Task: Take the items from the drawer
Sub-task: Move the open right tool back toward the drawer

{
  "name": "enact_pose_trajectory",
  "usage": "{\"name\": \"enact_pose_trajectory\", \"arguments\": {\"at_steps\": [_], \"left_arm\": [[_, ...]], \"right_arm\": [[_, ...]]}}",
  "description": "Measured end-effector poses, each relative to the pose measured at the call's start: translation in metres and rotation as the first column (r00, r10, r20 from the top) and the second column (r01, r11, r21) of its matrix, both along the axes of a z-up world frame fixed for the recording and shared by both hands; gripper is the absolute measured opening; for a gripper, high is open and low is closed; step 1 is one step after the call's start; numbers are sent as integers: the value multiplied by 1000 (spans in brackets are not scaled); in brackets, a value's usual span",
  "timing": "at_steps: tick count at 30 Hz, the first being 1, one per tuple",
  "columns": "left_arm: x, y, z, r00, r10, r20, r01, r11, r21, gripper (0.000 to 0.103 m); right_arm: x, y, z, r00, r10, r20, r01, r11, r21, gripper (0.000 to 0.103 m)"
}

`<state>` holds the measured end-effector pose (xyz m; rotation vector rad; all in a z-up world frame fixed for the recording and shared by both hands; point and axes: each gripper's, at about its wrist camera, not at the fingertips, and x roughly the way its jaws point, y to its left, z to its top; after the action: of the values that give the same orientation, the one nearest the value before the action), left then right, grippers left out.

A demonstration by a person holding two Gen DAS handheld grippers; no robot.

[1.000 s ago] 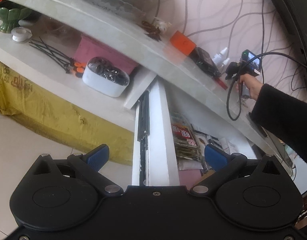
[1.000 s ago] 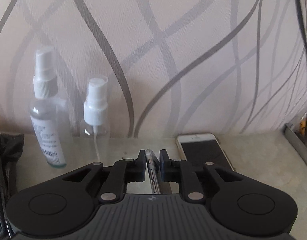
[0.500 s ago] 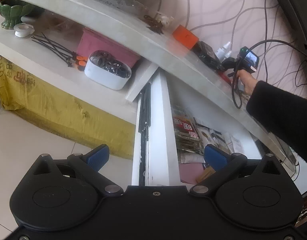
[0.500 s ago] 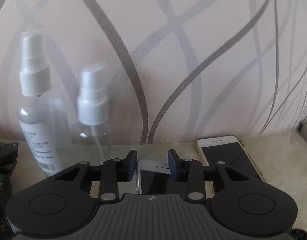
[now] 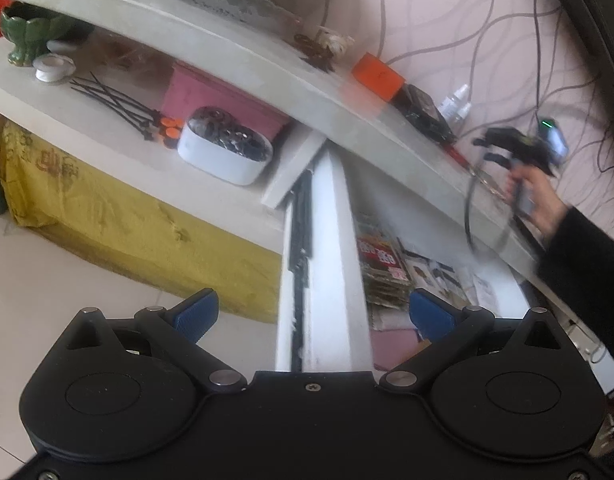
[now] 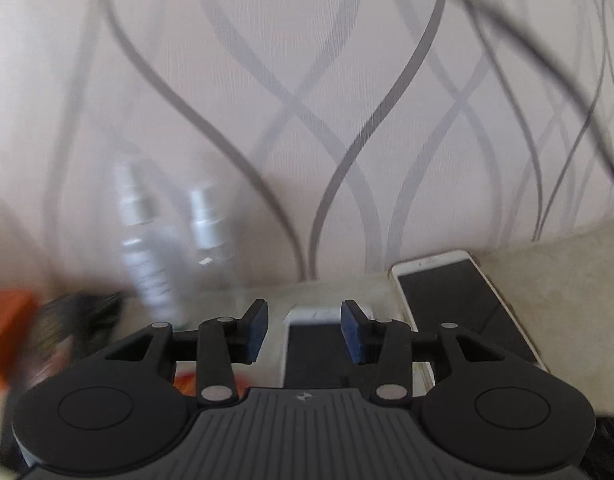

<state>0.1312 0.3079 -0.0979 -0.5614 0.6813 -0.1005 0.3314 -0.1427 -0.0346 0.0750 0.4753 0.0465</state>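
The left claw (image 5: 313, 314) hangs released, its blue pads (image 5: 197, 312) wide apart, 1 each side of the white wall of the open drawer (image 5: 331, 240) and touching nothing. Papers (image 5: 381, 264) lie flat inside the drawer, to the right of that wall. Farther right, on the tabletop (image 5: 267, 76), the right claw (image 6: 303, 330) has nothing between its pads; its jaws are opening, and a phone (image 6: 315, 344) lies flat on the tabletop beneath the gap. A 2nd phone (image 6: 455, 300) lies just beside it, to its right.

The step in hand looks like letting go of that phone and drawing back. To do it well, the jaws should clear the phone's edges fully before the claw pulls away, so nothing drags it into its neighbour or toward the 2 bottles (image 6: 147, 248) near the wall.

Only the left view shows the drawer, its contents and the person's hand (image 5: 535, 196) gripping the right tool. Only the right view shows the phones and the pad gap; it is blurred at left.
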Motion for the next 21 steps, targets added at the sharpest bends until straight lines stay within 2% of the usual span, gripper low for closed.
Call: {"name": "enact_pose_trajectory", "arguments": {"at_steps": [5, 6, 10, 12, 15, 17, 19, 21], "left_arm": [[4, -1, 11, 999, 40, 13, -41, 997, 69, 103], [6, -6, 14, 999, 39, 16, -40, 994, 97, 103], [18, -25, 28, 999, 34, 30, -40, 977, 208, 103], [25, -40, 35, 999, 9, 41, -20, 965, 262, 103], [40, -69, 42, 998, -36, 49, 18, 944, 331, 103], [53, -81, 43, 999, -32, 30, 19, 936, 352, 103], [66, -91, 44, 1000, -17, 8, 13, 931, 366, 103], [77, -98, 45, 1000, -3, -13, 7, 929, 369, 103]], "right_arm": [[-95, -4, 6, 989, 145, -6, -143, 983, 118, 46], [-116, -10, 5, 984, 177, -8, -173, 972, 158, 47], [-205, -18, 7, 956, 294, -6, -279, 914, 296, 60], [-241, -22, -2, 939, 344, -19, -318, 887, 336, 60], [-274, -27, -21, 919, 388, -71, -338, 867, 367, 61], [-285, -29, -36, 910, 397, -123, -324, 863, 387, 61], [-292, -25, -49, 903, 379, -201, -288, 883, 371, 61], [-291, -12, -59, 875, 385, -294, -296, 905, 305, 60]]}}
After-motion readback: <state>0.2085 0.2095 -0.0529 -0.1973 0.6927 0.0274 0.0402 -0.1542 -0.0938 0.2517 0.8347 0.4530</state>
